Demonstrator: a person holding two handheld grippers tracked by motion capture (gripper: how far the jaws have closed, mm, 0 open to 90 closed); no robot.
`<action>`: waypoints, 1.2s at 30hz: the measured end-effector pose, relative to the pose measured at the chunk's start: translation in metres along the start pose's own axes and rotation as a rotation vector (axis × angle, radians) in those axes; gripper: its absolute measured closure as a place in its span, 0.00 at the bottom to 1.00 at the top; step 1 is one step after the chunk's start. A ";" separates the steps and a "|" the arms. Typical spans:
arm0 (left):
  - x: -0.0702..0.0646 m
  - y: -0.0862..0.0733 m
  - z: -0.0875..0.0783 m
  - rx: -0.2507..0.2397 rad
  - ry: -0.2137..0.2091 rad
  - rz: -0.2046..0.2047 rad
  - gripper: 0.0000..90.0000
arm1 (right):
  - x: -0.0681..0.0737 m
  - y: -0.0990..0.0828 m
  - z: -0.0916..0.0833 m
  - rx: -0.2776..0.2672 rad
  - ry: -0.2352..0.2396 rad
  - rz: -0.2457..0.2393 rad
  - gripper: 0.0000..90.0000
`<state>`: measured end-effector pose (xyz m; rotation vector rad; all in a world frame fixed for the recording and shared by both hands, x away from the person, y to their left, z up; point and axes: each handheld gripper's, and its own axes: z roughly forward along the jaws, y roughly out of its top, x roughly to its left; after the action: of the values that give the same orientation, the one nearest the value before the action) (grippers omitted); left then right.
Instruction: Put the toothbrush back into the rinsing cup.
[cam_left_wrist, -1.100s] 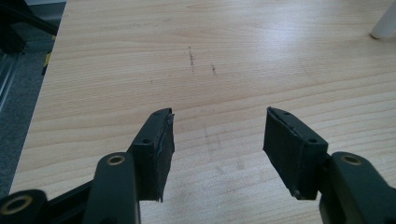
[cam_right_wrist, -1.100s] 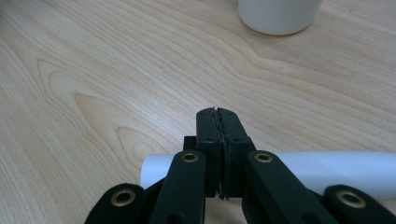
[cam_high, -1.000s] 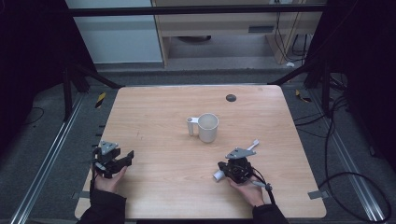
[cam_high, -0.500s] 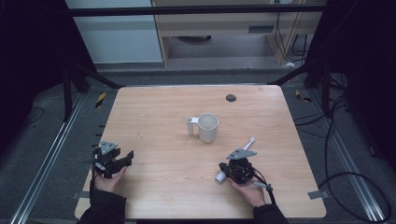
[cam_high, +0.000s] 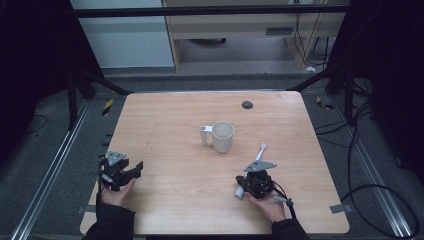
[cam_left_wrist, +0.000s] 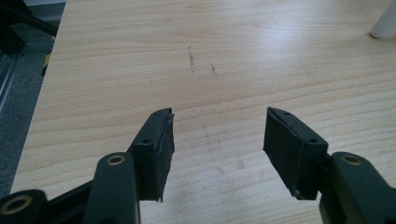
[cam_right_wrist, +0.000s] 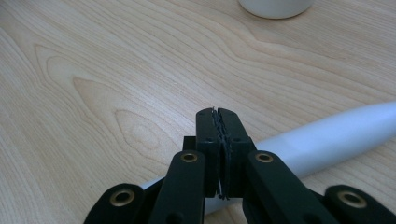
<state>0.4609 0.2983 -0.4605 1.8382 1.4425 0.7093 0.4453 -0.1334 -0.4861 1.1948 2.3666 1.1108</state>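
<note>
A white mug (cam_high: 222, 136) stands upright near the middle of the wooden table (cam_high: 170, 120), its handle turned left. A white toothbrush-like stick (cam_high: 261, 151) lies flat to the mug's lower right. My right gripper (cam_high: 256, 176) rests over the stick's near end. In the right gripper view its jaws (cam_right_wrist: 218, 116) are shut with nothing between them; the white stick (cam_right_wrist: 327, 137) runs under and behind them, and the mug's base (cam_right_wrist: 275, 7) is ahead. My left gripper (cam_high: 135, 170) sits at the table's left front edge, open and empty (cam_left_wrist: 218, 126), over bare wood.
A small dark round spot (cam_high: 247, 104) marks the far side of the table. Metal rails (cam_high: 50, 170) run along the floor on both sides, and cables (cam_high: 360, 150) lie on the right. A white corner (cam_left_wrist: 385, 22) pokes into the left gripper view's top right.
</note>
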 end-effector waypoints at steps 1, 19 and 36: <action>0.000 0.000 0.000 0.000 0.000 0.000 0.47 | 0.000 0.000 0.000 0.001 0.001 0.000 0.98; 0.000 0.000 0.000 0.000 -0.002 -0.001 0.47 | -0.002 -0.004 -0.004 0.011 0.006 0.000 0.98; 0.000 0.000 0.000 0.000 -0.003 -0.001 0.47 | -0.006 -0.008 -0.012 0.011 0.008 0.012 0.98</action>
<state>0.4609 0.2987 -0.4603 1.8374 1.4411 0.7060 0.4385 -0.1471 -0.4845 1.2120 2.3771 1.1102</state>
